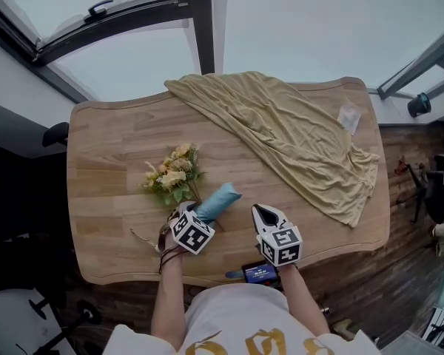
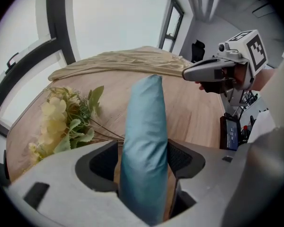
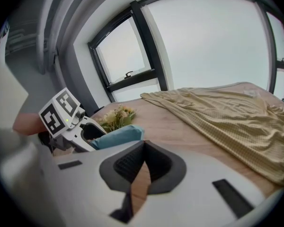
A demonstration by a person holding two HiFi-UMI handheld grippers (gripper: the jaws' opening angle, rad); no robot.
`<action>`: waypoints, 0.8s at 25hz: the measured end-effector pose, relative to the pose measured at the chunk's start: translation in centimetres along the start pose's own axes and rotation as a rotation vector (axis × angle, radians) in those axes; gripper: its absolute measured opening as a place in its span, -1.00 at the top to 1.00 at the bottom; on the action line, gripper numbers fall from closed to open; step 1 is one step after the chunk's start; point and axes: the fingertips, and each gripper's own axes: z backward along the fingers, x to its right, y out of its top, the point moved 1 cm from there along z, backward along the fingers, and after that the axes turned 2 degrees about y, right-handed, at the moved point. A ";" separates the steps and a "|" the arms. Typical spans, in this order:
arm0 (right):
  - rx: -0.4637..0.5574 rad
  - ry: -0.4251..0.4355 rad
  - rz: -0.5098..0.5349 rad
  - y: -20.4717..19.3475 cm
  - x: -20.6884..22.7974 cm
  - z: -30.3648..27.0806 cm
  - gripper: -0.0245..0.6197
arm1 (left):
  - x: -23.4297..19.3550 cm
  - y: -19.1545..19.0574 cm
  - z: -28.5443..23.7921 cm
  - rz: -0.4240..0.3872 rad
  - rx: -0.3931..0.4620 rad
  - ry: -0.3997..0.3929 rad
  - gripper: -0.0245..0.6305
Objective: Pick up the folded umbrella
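Note:
The folded umbrella [image 1: 216, 202], in a light blue sleeve, lies on the wooden table [image 1: 103, 161] near its front edge, one end pointing toward the cloth. My left gripper [image 1: 192, 213] straddles its near end. In the left gripper view the umbrella [image 2: 144, 136] runs up between the dark pads [image 2: 100, 163], with slivers of wood showing on both sides, so the jaws stand open around it. My right gripper [image 1: 265, 214] hovers just right of the umbrella with its pads together and nothing in them. The right gripper view shows the umbrella [image 3: 117, 135] and the left gripper [image 3: 68, 122] off to the left.
A bunch of pale yellow flowers [image 1: 172, 174] lies just behind the umbrella. A rumpled yellow cloth [image 1: 296, 135] covers the table's right half. A small dark device with a blue screen [image 1: 260, 273] sits at the front edge. Windows rise behind the table.

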 end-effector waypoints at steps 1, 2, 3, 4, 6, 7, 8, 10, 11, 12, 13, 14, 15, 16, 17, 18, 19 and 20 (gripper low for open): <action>-0.004 0.001 0.000 -0.1 0.0 -0.1 0.89 | 0.1 0.0 -0.3 -0.003 -0.006 -0.010 -0.03; -0.008 0.000 0.001 -0.1 0.1 -0.2 0.89 | 0.3 -0.1 -0.6 -0.001 -0.012 -0.019 -0.03; -0.012 -0.001 0.000 -0.1 0.2 -0.3 0.89 | 0.4 -0.2 -0.9 0.000 -0.019 -0.025 -0.03; -0.016 -0.003 -0.001 -0.2 0.3 -0.4 0.89 | 0.4 -0.3 -1.2 0.000 -0.025 -0.024 -0.03; -0.022 -0.006 -0.005 -0.2 0.5 -0.7 0.89 | 0.4 -0.4 -1.5 -0.004 -0.029 -0.013 -0.04; -0.025 -0.007 -0.005 -0.2 0.6 -0.8 0.89 | 0.4 -0.4 -1.6 -0.003 -0.026 -0.011 -0.04; -0.027 -0.008 -0.006 -0.3 0.7 -1.0 0.89 | 0.4 -0.4 -1.6 0.000 -0.020 -0.012 -0.04; -0.033 -0.005 -0.011 -0.3 0.7 -1.4 0.89 | 0.4 -0.3 -1.6 0.011 0.002 -0.026 -0.04; -0.036 -0.002 -0.015 -0.4 0.6 -1.6 0.89 | 0.4 -0.3 -1.5 0.019 0.013 -0.033 -0.04; -0.039 0.001 -0.017 -0.5 0.5 -1.7 0.89 | 0.3 -0.3 -1.5 0.027 0.020 -0.037 -0.04; -0.042 0.005 -0.014 -0.5 0.3 -1.9 0.89 | 0.3 -0.3 -1.4 0.032 0.025 -0.037 -0.04; -0.044 0.008 -0.009 -0.5 0.1 -1.9 0.89 | 0.3 -0.3 -1.4 0.033 0.027 -0.034 -0.04; -0.045 0.010 -0.006 -0.5 0.0 -2.0 0.89 | 0.3 -0.3 -1.4 0.032 0.029 -0.031 -0.03; -0.046 0.011 -0.004 -0.5 0.0 -1.9 0.89 | 0.4 -0.3 -1.5 0.030 0.032 -0.028 -0.02; -0.045 0.011 -0.003 -0.6 -0.1 -1.9 0.89 | 0.4 -0.3 -1.4 0.028 0.035 -0.027 0.01; -0.041 0.012 -0.005 -0.6 -0.2 -1.9 0.89 | 0.4 -0.3 -1.4 0.028 0.038 -0.027 0.03; -0.037 0.013 -0.008 -0.5 -0.2 -1.8 0.89 | 0.4 -0.3 -1.4 0.029 0.042 -0.028 0.04; -0.033 0.012 -0.009 -0.4 -0.1 -1.7 0.89 | 0.4 -0.3 -1.4 0.030 0.044 -0.029 0.04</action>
